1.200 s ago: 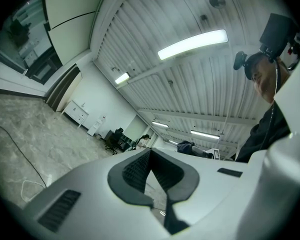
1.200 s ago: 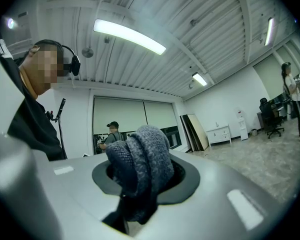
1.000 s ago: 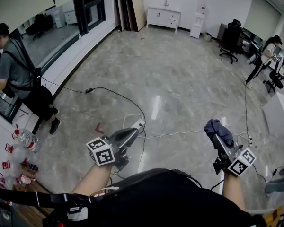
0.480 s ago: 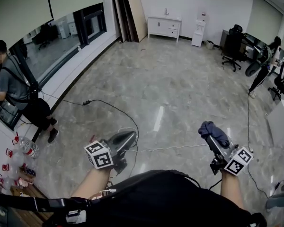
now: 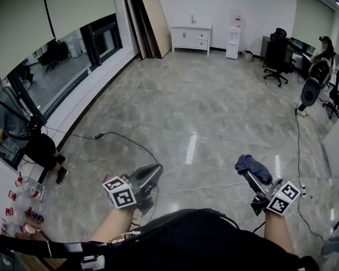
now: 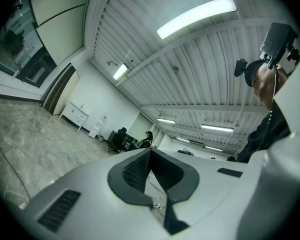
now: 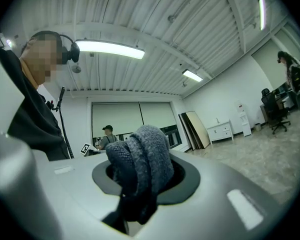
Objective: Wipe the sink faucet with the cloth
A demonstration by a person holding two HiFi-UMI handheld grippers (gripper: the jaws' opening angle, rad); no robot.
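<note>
Right gripper (image 5: 252,174), held low over the grey marble-tile floor (image 5: 214,106), is clamped on a dark blue-grey knit cloth (image 7: 142,156); the cloth is bunched btwn the jaws and bulges up past the tips, w/ a darker tail hanging down the slot. Left gripper (image 6: 150,155) is held at about the same height, well apart from the right one, jaws closed tip to tip w/ nothing btwn them. Both point away from the person, out across the open floor. A thin black cable (image 5: 130,143) snakes over the tiles ahead of the left gripper. Far wall: low white cabinet w/ drawers (image 5: 191,37), tall brown boards (image 5: 152,24) leaning just left of it, a black office chair (image 5: 276,52) off to the right. A person in a grey shirt (image 5: 14,126) stands at the window on the left.
</note>
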